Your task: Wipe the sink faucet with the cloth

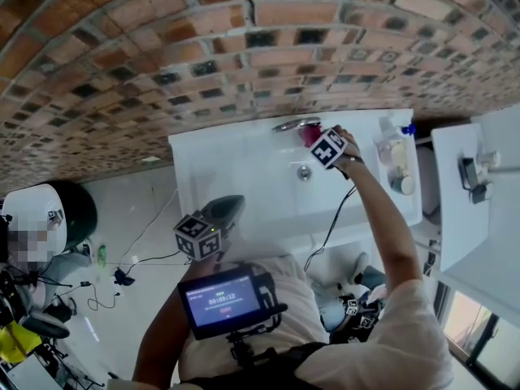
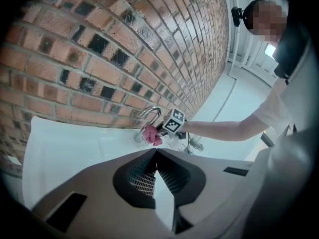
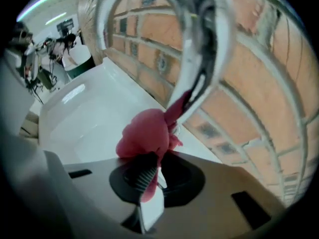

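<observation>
A curved chrome faucet (image 1: 296, 124) rises at the back rim of the white sink (image 1: 244, 177) against the brick wall. My right gripper (image 1: 318, 140) is shut on a bunched pink cloth (image 3: 145, 136), and the cloth presses against the faucet's arched spout (image 3: 199, 54). From the left gripper view the pink cloth (image 2: 151, 135) sits just below the spout (image 2: 151, 112). My left gripper (image 2: 156, 156) hangs back at the sink's near edge, jaws shut with nothing between them.
A soap bottle and small jars (image 1: 396, 157) stand on the sink's right end. A second white basin (image 1: 479, 210) is further right. A person (image 1: 36, 226) sits on the floor at the left among cables. Brick wall (image 1: 244, 47) backs the sink.
</observation>
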The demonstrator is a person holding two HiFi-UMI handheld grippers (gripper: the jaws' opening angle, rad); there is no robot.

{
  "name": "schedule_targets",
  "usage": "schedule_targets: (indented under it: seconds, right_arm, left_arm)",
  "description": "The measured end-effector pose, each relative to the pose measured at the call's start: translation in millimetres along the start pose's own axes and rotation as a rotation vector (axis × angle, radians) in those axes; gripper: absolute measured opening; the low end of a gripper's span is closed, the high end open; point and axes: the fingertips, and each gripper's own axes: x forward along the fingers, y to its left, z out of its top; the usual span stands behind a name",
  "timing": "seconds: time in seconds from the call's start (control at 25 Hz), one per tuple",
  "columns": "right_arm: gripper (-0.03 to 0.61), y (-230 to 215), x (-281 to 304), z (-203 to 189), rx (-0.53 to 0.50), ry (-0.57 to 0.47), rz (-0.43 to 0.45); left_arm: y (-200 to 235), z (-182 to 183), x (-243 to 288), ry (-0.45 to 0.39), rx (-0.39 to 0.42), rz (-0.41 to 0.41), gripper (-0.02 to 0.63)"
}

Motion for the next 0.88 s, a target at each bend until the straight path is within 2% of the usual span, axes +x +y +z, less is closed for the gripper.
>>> schedule_targets:
  seconds: [0.08, 0.2, 0.24, 0.4, 0.6, 0.88]
  right_arm:
    - [0.04, -7.1, 2.3, 1.7, 0.082, -0.024, 0.057]
    - [0.04, 10.0, 3.7, -12.1, 0.269, 0.028, 0.252]
    - [0.04, 11.6, 5.5, -17.4, 0.32, 0.045, 0.291]
    - [0.034, -17.8, 16.0, -15.4, 0.419, -0.024, 0.288]
    - [0.031, -19.5, 21.4, -15.1, 0.472, -0.012, 0.35]
    - [0.031, -30.3, 30.5, -13.7, 0.573, -0.065, 0.384]
  left_arm:
    - [-0.6, -0.5, 0.0, 0.0, -0.001, 0.001, 0.003]
    - [-2.0, -1.6, 0.6, 0.004, 0.001, -0.002, 0.003]
    - [-1.9, -2.2, 0.8, 0.006, 0.002, -0.002, 0.003]
    - [0.4, -3.3, 1.8, 0.009, 0.004, -0.002, 0.003]
    - [1.7, -3.2, 7.4, 0.015, 0.002, -0.006, 0.003]
    - [4.4, -5.2, 13.1, 0.033, -0.005, -0.008, 0.003]
